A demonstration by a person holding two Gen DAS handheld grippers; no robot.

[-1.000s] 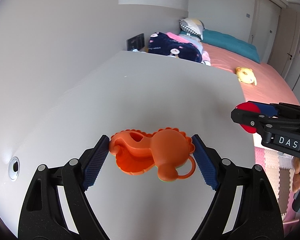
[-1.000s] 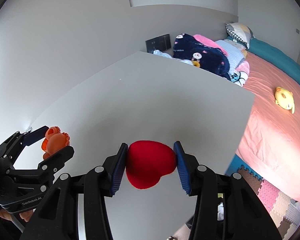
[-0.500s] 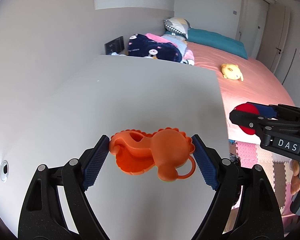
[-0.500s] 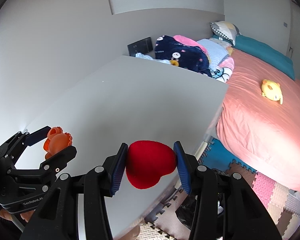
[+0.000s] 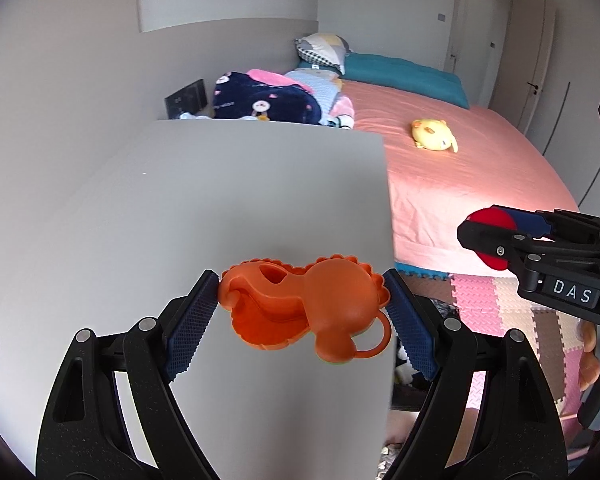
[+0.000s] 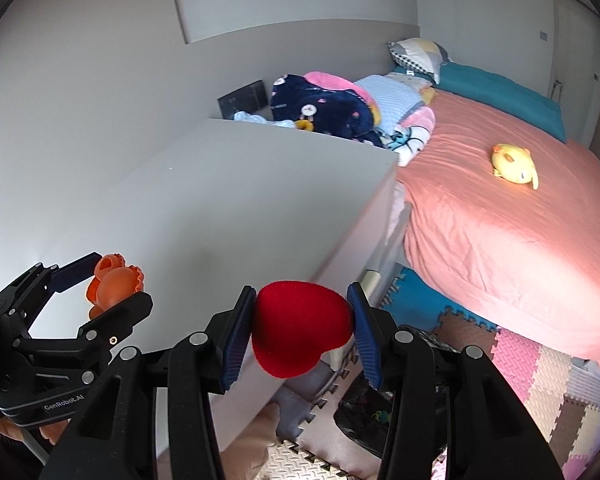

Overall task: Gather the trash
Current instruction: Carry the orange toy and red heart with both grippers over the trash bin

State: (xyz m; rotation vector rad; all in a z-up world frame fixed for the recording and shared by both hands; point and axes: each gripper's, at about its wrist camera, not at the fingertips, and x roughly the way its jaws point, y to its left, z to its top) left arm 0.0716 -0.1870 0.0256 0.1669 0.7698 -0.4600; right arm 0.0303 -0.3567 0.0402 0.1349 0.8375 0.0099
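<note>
Both jaws clamp trash: left an orange scalloped toy (image 5: 304, 312), right a red plush heart (image 6: 300, 334).

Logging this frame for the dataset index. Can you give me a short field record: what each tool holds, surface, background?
left tool: shut on orange plastic toy, held above the tabletop edge
right tool: shut on red heart-shaped plush, past the table's edge, over the floor
surface: grey table
floor: foam puzzle mats, pink, beige, blue
background: bed with salmon sheet, yellow plush toy on it, pile of blankets at its head
trash bin: not identifiable in either view
</note>
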